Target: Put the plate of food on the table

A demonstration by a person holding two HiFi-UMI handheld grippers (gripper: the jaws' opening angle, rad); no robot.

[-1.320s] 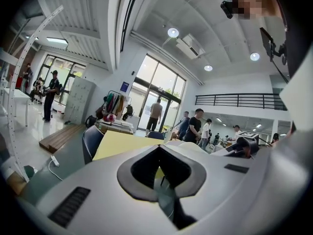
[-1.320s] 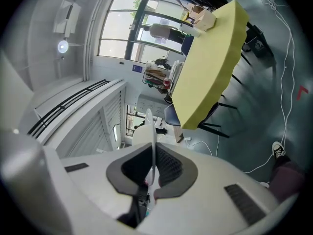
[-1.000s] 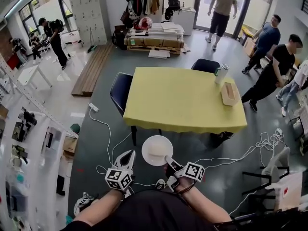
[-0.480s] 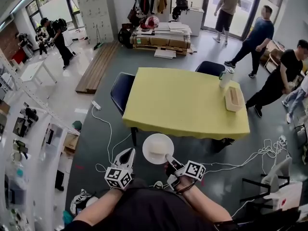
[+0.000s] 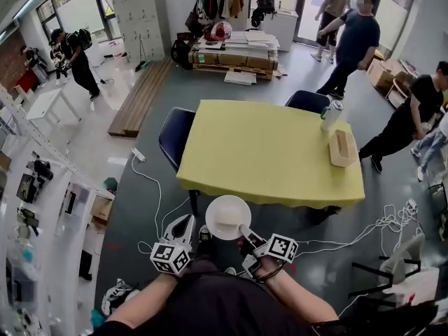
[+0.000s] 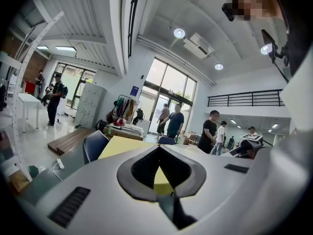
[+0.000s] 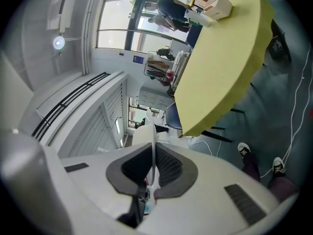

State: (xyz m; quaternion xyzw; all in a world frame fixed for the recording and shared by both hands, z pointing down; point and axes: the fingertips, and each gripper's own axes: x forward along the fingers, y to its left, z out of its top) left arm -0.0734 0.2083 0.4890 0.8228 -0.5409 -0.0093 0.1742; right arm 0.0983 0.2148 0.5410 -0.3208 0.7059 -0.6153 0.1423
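the plate (image 5: 228,217) hangs in the air short of the table (image 5: 269,145), just off its near edge and above the grey floor. the right gripper (image 5: 245,231) has its jaws pinched on the plate's near right rim. in the right gripper view the plate shows edge-on as a thin white line between the dark pads (image 7: 168,166). the left gripper (image 5: 183,228) sits just left of the plate, apart from it, jaws drawn together on nothing; only a wedge of yellow tablecloth shows through the gap behind their tips.

the step in hand looks like the carry to the table. a one-sided grip on the rim leaves the far side free to sag, so the wrist should keep the plate level, bring it in over the near edge and set it down flat before the jaws let go. the middle of the table is bare; a tissue box (image 5: 341,148) and a cup (image 5: 330,115) stand well off at the right end.

the plate is round, so it has no long axis (only a face). that face points up, roughly level, with a pale lump of food on it that is too small to name.
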